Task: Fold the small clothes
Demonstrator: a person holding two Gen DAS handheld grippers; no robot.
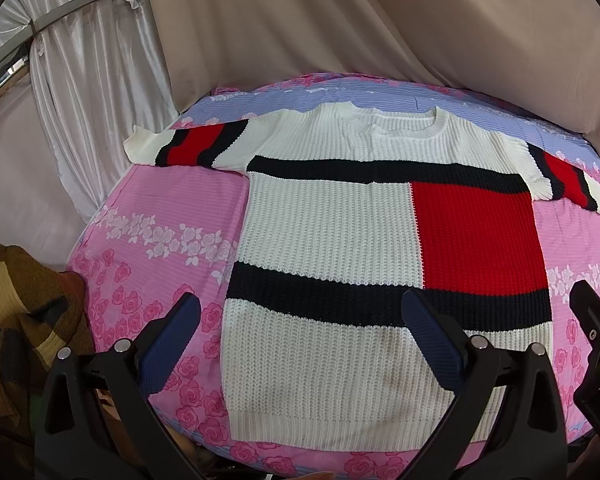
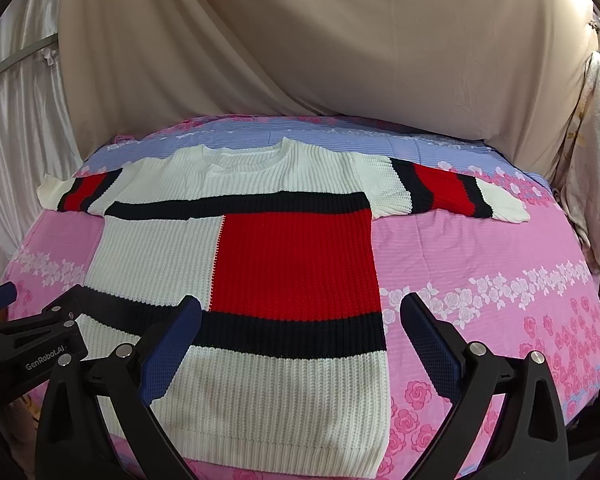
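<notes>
Pink floral bedsheet (image 1: 172,208) under beige drapes. Left gripper (image 1: 300,344) and right gripper (image 2: 300,344): jaws spread wide, holding nothing, above the hem at 6 o'clock. Knit sweater (image 1: 332,232) lies flat, collar toward 12 o'clock, sleeves extended.

bright, even light, soft shadows, sharp focus, fisheye-bent dark corners.

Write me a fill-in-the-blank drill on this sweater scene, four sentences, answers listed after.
1. The sweater lies ____ on the floral bedsheet, both sleeves spread outward.
2. The large block on its chest, bordered by black bands, is coloured ____.
3. The left gripper and the right gripper both have their jaws ____, holding nothing.
4. The ribbed hem is the part of the sweater ____ to the grippers.

Missing words: flat; red; open; nearest
</notes>
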